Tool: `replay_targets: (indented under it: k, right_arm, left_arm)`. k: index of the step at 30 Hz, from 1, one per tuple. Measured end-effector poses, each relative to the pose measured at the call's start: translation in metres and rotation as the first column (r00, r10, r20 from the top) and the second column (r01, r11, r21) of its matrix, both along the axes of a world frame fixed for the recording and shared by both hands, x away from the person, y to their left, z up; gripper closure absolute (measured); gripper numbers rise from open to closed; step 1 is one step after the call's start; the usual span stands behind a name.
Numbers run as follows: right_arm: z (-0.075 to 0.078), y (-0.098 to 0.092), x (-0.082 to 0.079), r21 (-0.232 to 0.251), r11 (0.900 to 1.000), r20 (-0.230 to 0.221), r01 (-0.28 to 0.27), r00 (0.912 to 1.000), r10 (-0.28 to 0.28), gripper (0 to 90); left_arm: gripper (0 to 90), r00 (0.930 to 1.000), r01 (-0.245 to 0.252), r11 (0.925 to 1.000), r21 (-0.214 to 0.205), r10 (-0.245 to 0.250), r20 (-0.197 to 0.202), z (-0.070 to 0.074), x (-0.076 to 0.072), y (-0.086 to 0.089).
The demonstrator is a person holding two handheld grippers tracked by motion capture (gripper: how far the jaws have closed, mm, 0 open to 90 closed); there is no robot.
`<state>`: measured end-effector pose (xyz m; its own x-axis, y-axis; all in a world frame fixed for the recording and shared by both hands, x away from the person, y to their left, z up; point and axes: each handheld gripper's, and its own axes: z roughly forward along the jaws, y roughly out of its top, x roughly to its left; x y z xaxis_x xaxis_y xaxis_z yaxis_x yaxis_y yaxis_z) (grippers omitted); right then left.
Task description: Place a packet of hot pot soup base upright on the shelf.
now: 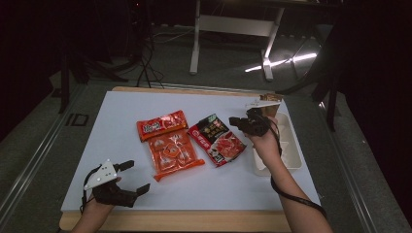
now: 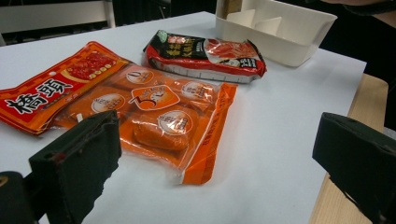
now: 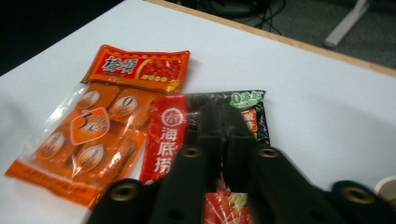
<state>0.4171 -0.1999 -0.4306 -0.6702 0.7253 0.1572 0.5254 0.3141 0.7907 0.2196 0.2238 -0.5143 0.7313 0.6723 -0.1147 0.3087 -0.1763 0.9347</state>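
Right gripper (image 3: 223, 126) with jaws together, nothing visibly clamped, just over the red-and-black packet (image 1: 216, 140) at centre right of the high view, left gripper (image 1: 136, 176) lower left, jaws wide apart and empty, orange packet (image 1: 169, 145) centre, white tray (image 1: 291, 145) right, white table (image 1: 116, 121).

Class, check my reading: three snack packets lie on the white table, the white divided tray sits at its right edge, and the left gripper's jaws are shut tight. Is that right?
One slip: the left gripper is open. The left gripper view shows its two black jaws standing wide apart with nothing between them. The rest holds: three snack packets lie on the white table, and the white divided tray sits at its right edge.
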Motion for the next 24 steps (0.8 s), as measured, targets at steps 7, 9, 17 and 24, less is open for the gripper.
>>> replay_targets:
  k: [7, 9, 17, 24]
  right_arm:
    - [-0.014, 0.008, 0.019, -0.113, 0.9913, -0.026, 0.067, 0.9972, -0.071, 90.0]
    - [-0.019, 0.01, 0.026, -0.138, 0.9882, -0.056, 0.067, 0.9956, -0.075, 90.0]
    - [-0.038, 0.012, 0.045, -0.227, 0.9682, -0.116, 0.106, 0.984, -0.135, 90.0]
    - [-0.053, 0.018, 0.053, -0.367, 0.9208, -0.131, 0.132, 0.9727, -0.192, 90.0]
  left_arm:
    - [1.7, 1.0, -0.001, 1.0, 0.0, 0.001, -0.001, 0.0, 0.0, 0.0]
    - [1.7, 1.0, -0.001, 1.0, -0.001, 0.001, -0.001, 0.0, 0.0, 0.0]
    - [1.7, 1.0, 0.0, 1.0, -0.002, 0.0, 0.001, 0.0, 0.0, 0.001]
    - [1.7, 1.0, 0.009, 1.0, 0.0, -0.009, -0.002, -0.001, 0.002, -0.001]
